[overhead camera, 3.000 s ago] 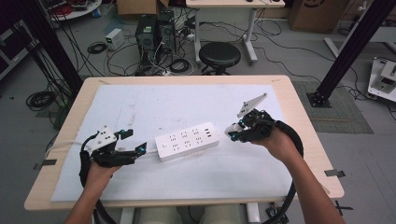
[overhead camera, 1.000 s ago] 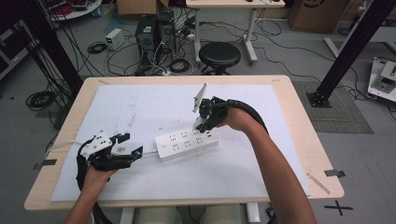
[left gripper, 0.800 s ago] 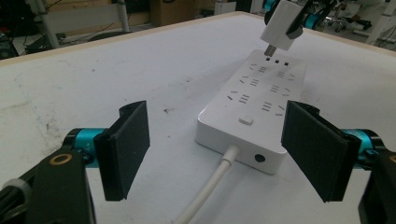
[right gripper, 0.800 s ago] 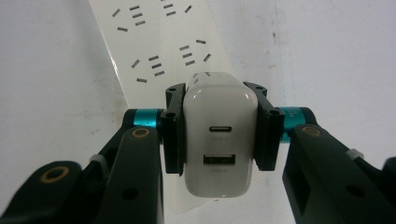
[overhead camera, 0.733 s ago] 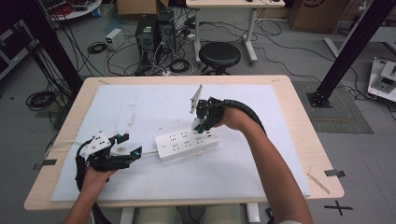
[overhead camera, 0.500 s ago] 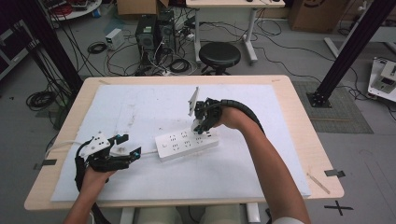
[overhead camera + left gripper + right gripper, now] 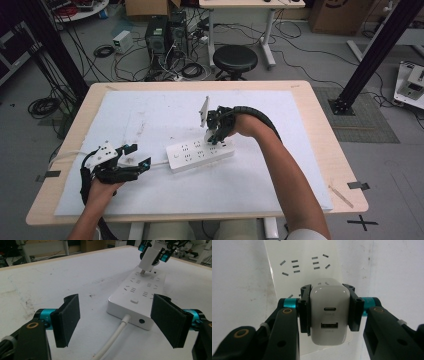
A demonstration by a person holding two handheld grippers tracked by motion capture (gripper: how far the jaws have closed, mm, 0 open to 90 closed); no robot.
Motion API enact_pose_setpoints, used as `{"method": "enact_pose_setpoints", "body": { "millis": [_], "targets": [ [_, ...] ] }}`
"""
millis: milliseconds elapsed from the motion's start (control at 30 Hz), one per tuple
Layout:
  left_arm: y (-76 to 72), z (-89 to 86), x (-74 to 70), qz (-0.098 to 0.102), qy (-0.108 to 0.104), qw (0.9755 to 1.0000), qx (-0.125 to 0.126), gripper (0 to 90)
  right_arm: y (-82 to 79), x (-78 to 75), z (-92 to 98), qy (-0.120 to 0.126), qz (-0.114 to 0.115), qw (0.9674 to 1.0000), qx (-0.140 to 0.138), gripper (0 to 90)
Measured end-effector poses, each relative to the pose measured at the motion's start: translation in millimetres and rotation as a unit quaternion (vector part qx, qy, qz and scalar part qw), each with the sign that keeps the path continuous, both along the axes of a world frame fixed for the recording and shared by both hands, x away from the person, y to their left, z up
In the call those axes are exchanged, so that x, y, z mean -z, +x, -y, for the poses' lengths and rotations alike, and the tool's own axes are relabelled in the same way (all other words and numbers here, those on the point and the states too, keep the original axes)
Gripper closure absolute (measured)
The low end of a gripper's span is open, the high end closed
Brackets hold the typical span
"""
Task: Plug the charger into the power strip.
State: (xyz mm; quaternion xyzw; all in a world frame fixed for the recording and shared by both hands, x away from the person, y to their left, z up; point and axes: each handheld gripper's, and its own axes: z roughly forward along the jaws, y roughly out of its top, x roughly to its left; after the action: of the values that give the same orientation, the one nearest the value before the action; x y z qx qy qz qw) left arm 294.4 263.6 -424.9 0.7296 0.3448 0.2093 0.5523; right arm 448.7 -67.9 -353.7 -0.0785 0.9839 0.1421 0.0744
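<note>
From the high view, the white power strip (image 7: 200, 154) lies near the middle of the white mat (image 7: 150, 115), well in from every table (image 7: 320, 130) edge, with bare mat all around. The right gripper (image 7: 216, 136) hovers over the strip's far end; the left gripper (image 7: 134, 162) rests just beside the strip's cord (image 7: 159, 163) end. In the left gripper view its jaws stand spread, nothing between them but cord (image 7: 113, 338) and strip (image 7: 140, 297). In the right gripper view the jaws pinch a white charger (image 7: 329, 312) directly over the strip (image 7: 304, 262).
</note>
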Motion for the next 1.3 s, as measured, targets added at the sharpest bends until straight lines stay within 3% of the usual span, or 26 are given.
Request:
{"method": "enact_pose_setpoints", "body": {
  "millis": [400,533,800,1000,1300],
  "targets": [
    [0.6,0.2,0.4,0.001,-0.004,1.0000,0.001,23.7,2.2,-2.1,-16.6,-0.053,-0.001,0.9981,-0.031,63.3],
    [0.6,-0.3,0.3,0.002,-0.006,1.0000,0.000,23.7,1.4,-2.6,-26.1,-0.086,-0.002,0.9956,-0.037,63.4],
    [-0.4,-0.1,0.1,0.002,-0.012,0.9999,0.000,23.7,3.3,-0.6,-33.2,-0.090,-0.009,0.9952,-0.037,63.4],
    [-0.8,2.1,2.8,0.001,-0.014,0.9999,0.003,23.7,3.7,-1.0,-37.6,-0.109,-0.009,0.9932,-0.040,63.4],
    [-0.6,2.1,3.3,0.001,-0.021,0.9998,0.002,23.7,-2.1,-0.5,-40.0,-0.121,0.010,0.9920,-0.036,63.5]
  ]
}}
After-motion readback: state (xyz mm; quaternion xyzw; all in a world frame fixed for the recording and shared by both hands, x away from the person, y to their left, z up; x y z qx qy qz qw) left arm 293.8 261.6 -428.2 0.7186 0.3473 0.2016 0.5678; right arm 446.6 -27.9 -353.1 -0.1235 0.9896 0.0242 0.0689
